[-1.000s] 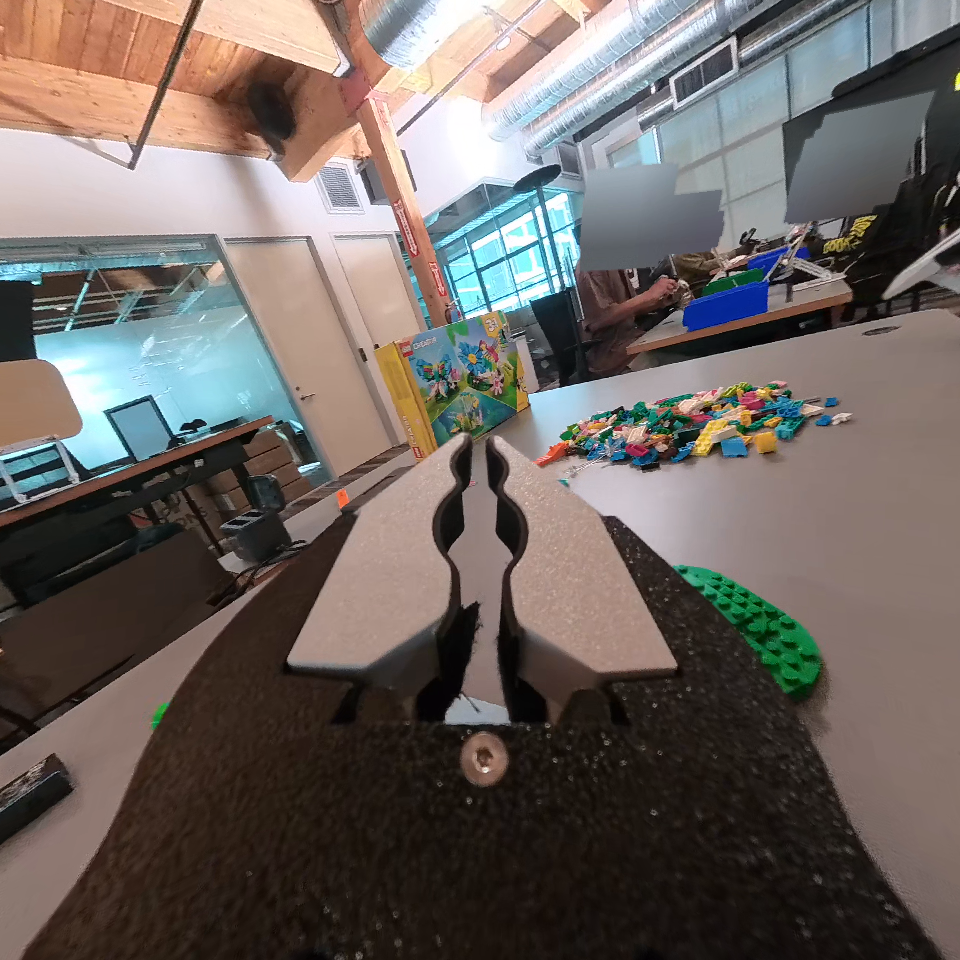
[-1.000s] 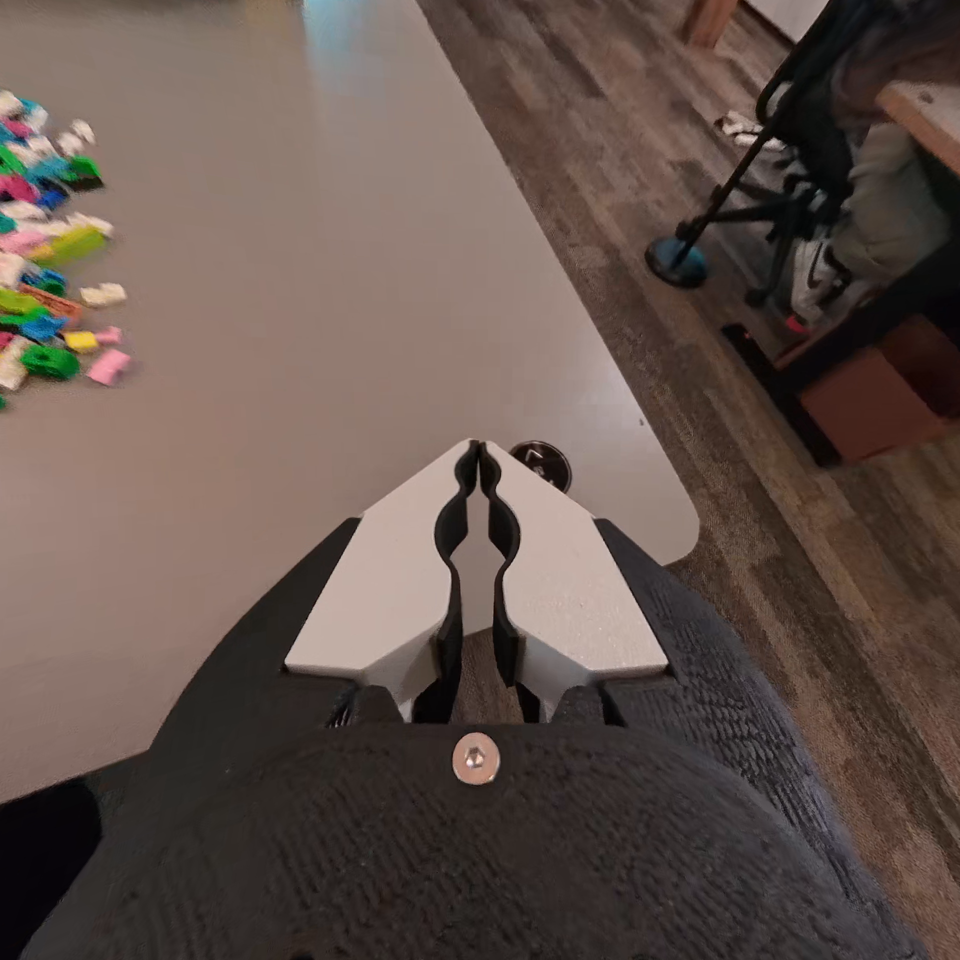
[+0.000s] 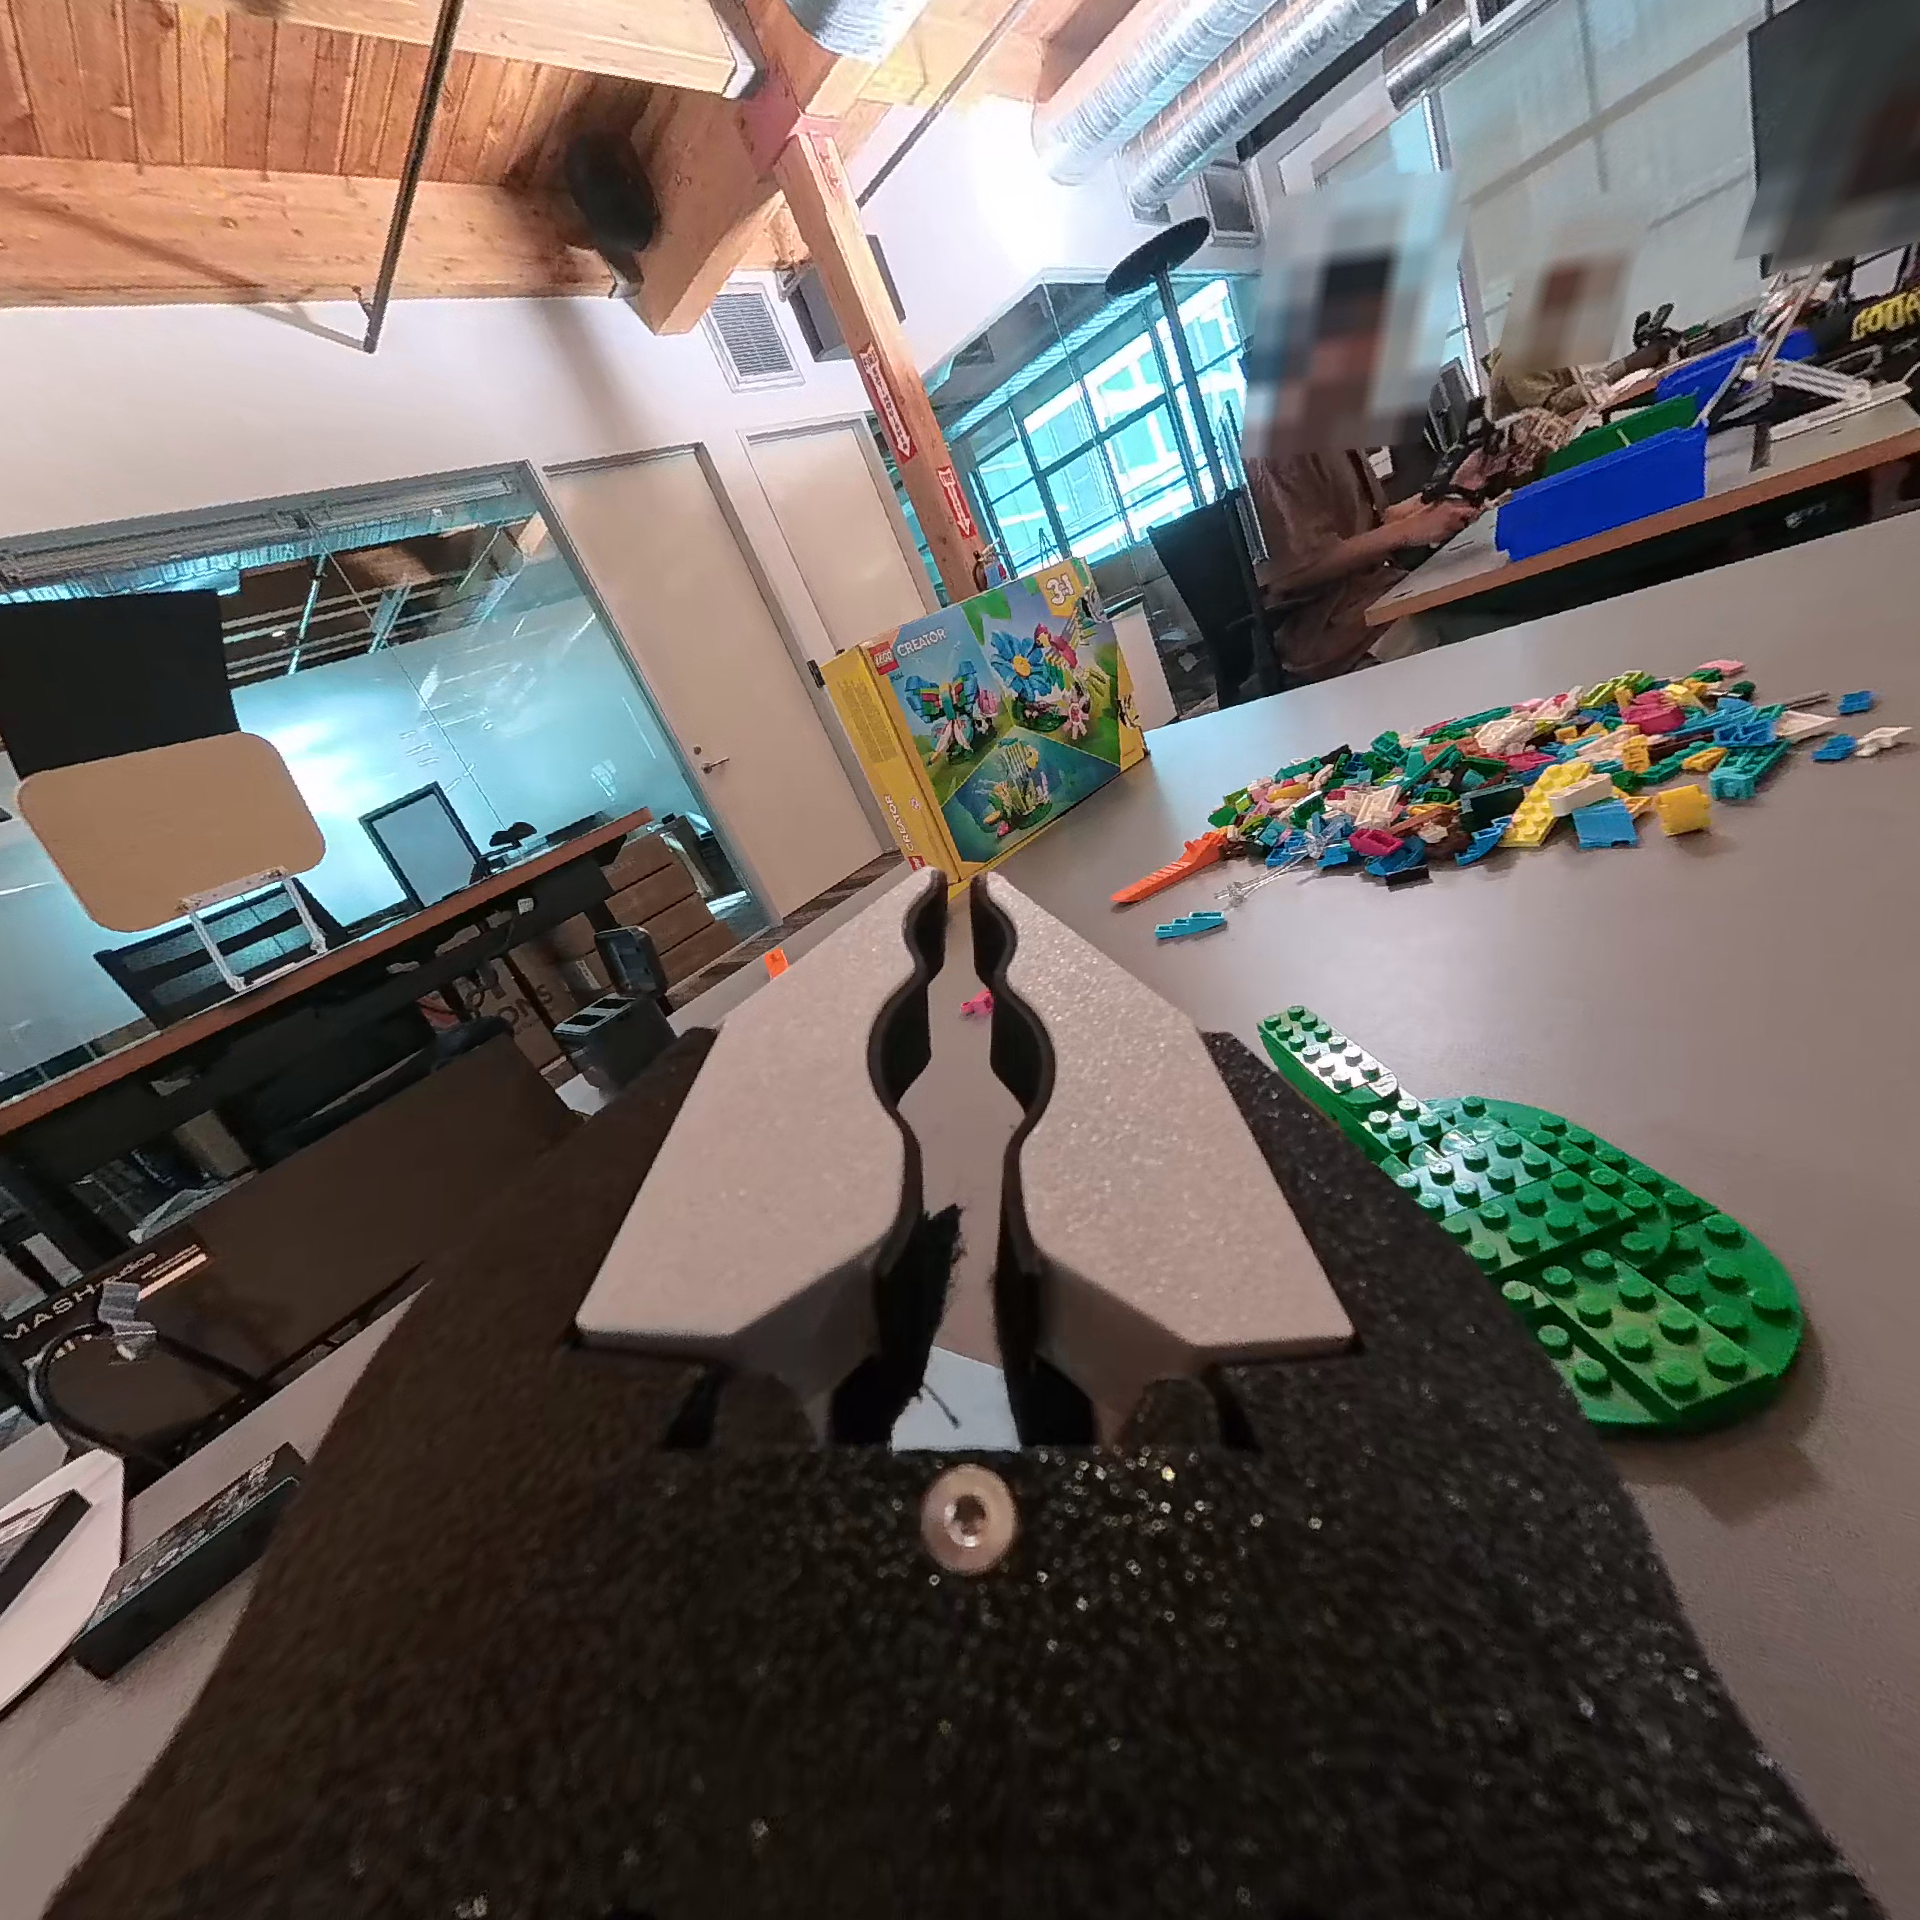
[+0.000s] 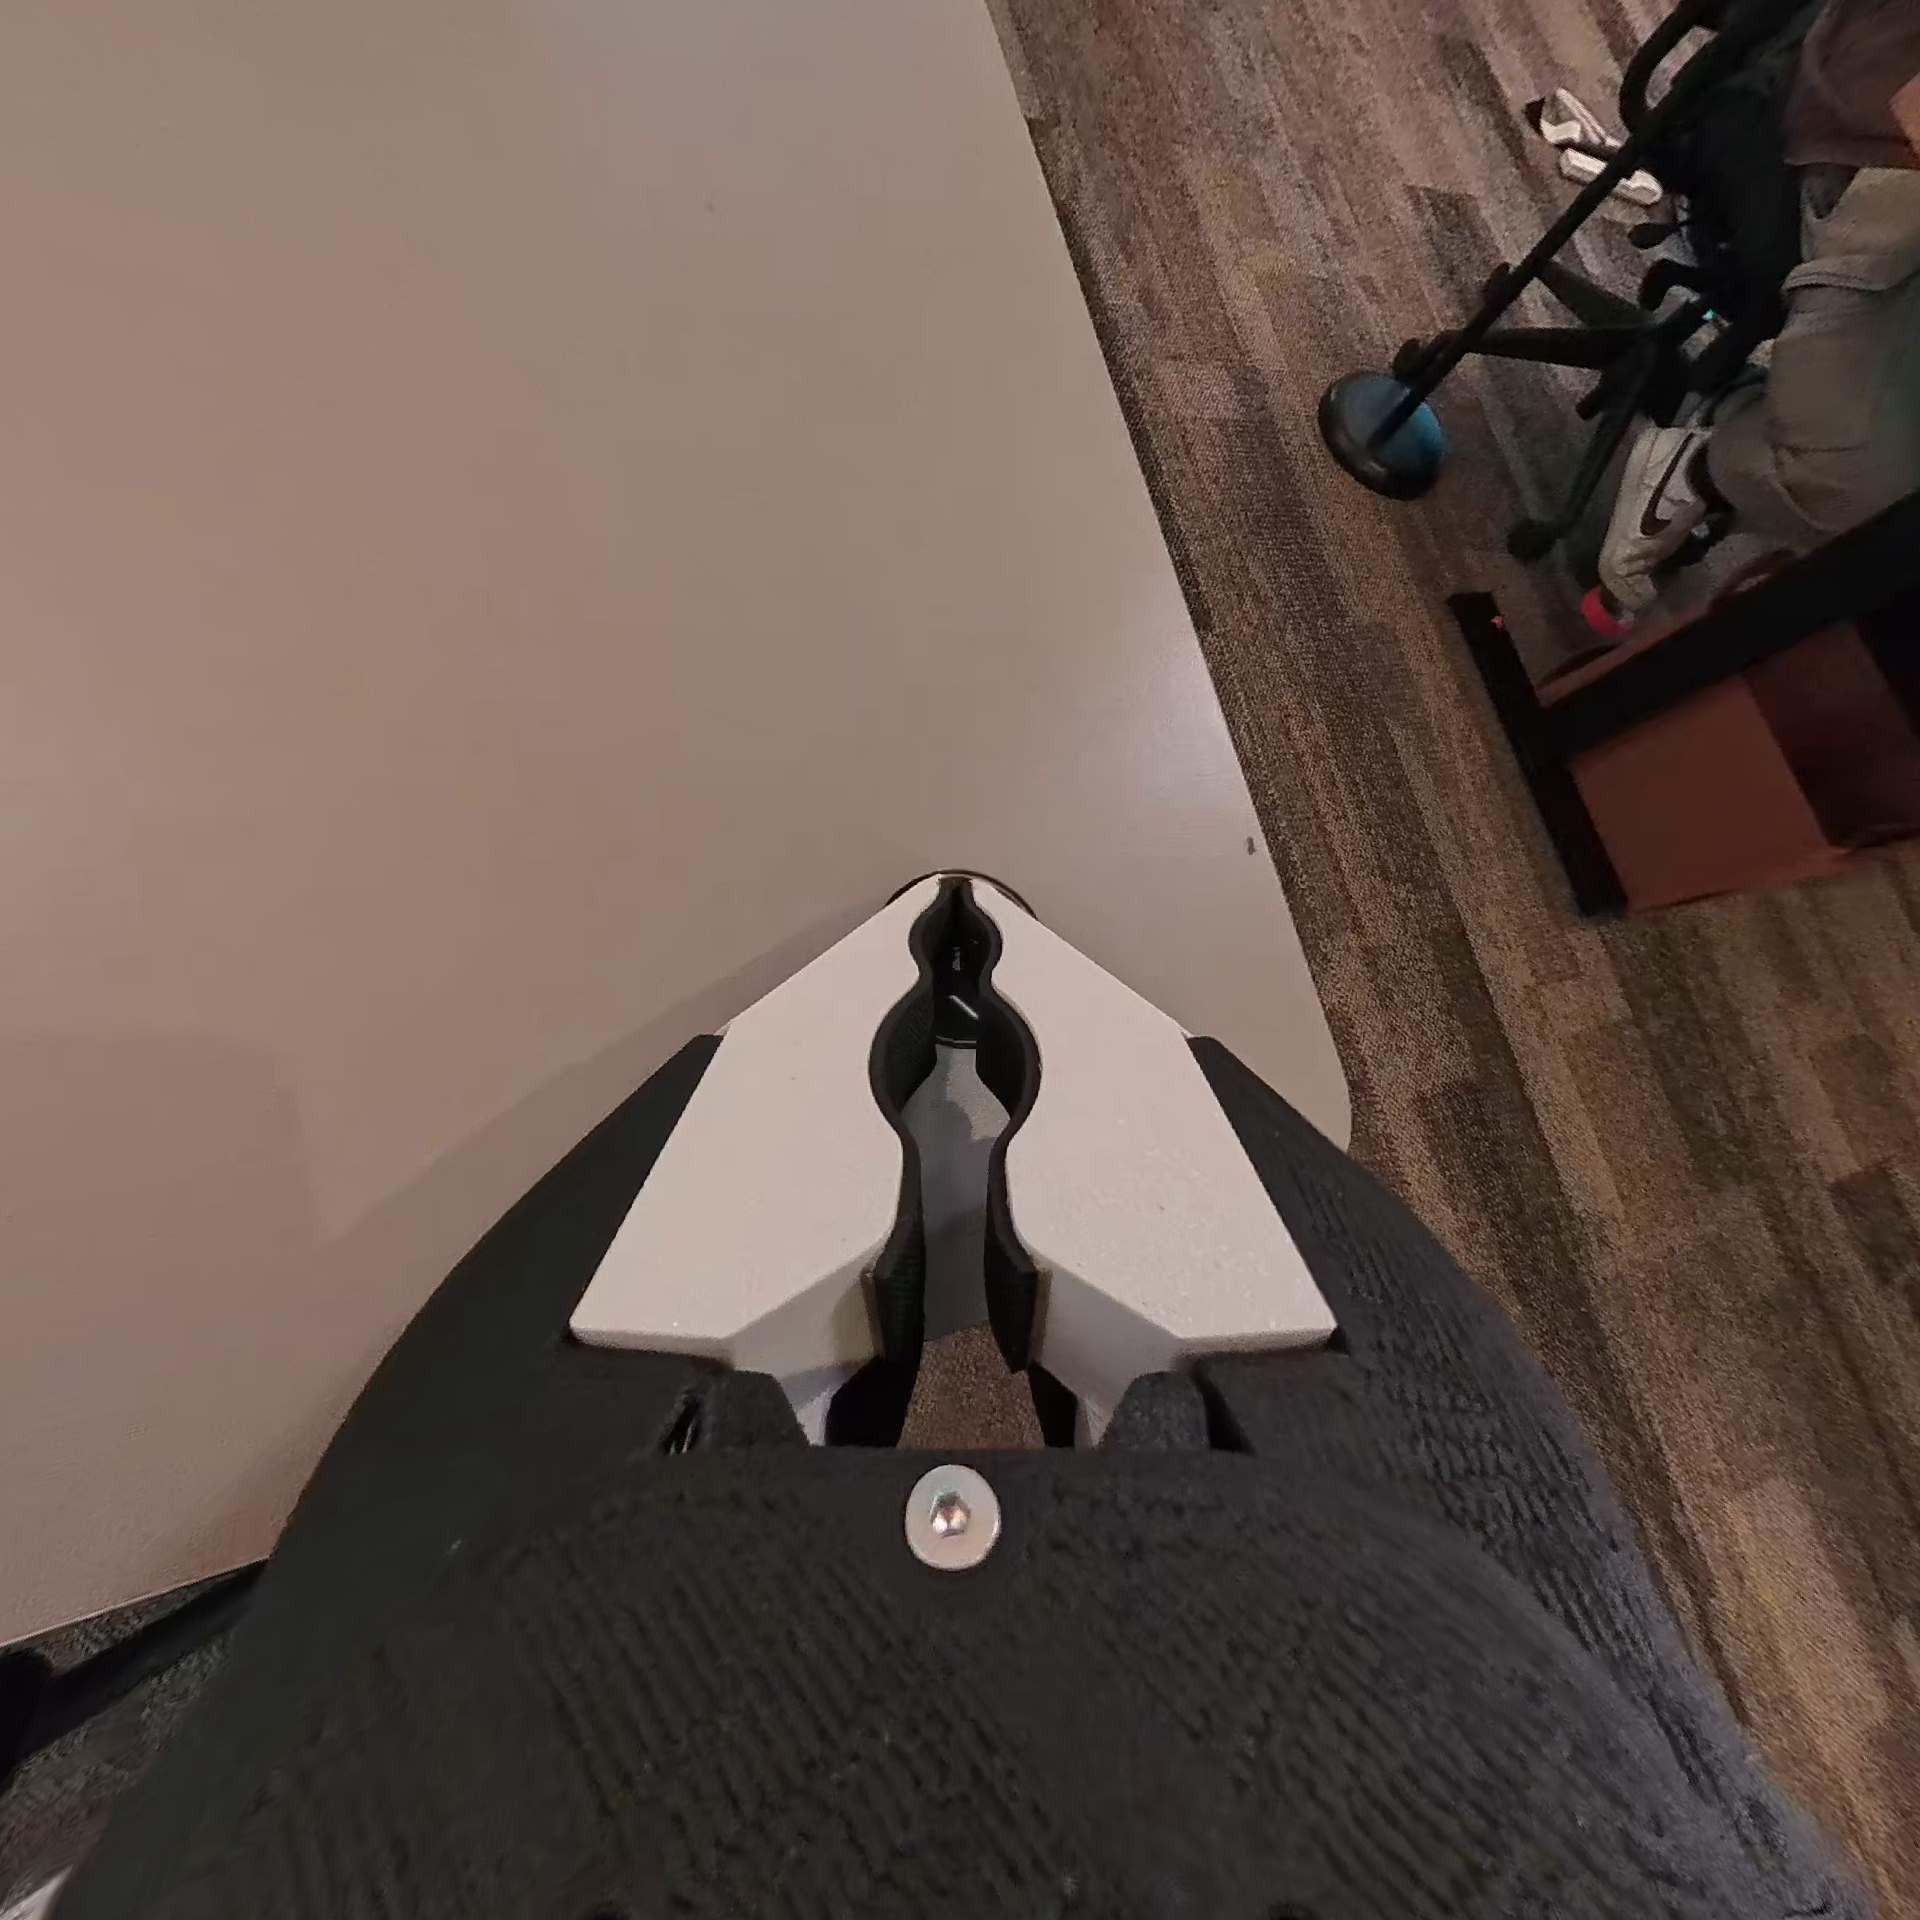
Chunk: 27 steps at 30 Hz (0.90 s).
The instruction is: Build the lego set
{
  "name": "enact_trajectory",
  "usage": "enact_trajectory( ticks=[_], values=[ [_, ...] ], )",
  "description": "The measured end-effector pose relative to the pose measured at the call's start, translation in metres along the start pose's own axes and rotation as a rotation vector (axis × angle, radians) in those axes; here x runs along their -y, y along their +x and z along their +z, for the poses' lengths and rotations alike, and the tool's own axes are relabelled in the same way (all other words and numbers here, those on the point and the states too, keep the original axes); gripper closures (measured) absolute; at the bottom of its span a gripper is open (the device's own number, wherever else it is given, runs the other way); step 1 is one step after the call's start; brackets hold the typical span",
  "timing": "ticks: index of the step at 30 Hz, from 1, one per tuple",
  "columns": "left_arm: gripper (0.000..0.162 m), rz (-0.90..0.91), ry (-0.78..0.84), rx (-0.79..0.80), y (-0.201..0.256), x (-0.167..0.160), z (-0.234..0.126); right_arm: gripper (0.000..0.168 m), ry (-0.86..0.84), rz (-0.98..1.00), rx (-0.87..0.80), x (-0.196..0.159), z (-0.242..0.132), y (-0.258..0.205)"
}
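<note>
Left wrist view: our left gripper (image 3: 958, 899) is clenched, empty — green plate (image 3: 1579, 1236) just right of its fingers, brick pile (image 3: 1538, 769) beyond; right gripper (image 4: 954, 896), clenched too, faces bare worktop (image 4: 520, 520).

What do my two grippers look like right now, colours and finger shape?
Both look alike: the left gripper and the right gripper have pale grey wedge fingers with wavy black inner pads on a rough black body, with a silver hex screw at the centre. No cables or sleeves show.
</note>
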<state>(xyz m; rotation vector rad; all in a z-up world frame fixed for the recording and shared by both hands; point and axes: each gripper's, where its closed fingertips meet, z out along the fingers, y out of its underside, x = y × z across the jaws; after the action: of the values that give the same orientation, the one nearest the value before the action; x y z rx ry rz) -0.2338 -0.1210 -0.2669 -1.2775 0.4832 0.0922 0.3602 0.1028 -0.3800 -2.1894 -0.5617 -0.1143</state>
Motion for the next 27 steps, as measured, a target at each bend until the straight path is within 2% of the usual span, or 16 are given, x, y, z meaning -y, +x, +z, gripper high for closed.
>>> enact_trajectory(
  ticks=[13, 27],
  values=[
    [0.159, -0.011, 0.010, -0.004, 0.0003, 0.0016, 0.0001, 0.168, -0.037, 0.133, 0.060, -0.0032, 0.0027, -0.0015],
    [0.160, -0.014, 0.003, 0.007, 0.0011, -0.0071, -0.0006, 0.168, -0.059, 0.118, 0.035, -0.0041, 0.0046, -0.0031]
  ],
)
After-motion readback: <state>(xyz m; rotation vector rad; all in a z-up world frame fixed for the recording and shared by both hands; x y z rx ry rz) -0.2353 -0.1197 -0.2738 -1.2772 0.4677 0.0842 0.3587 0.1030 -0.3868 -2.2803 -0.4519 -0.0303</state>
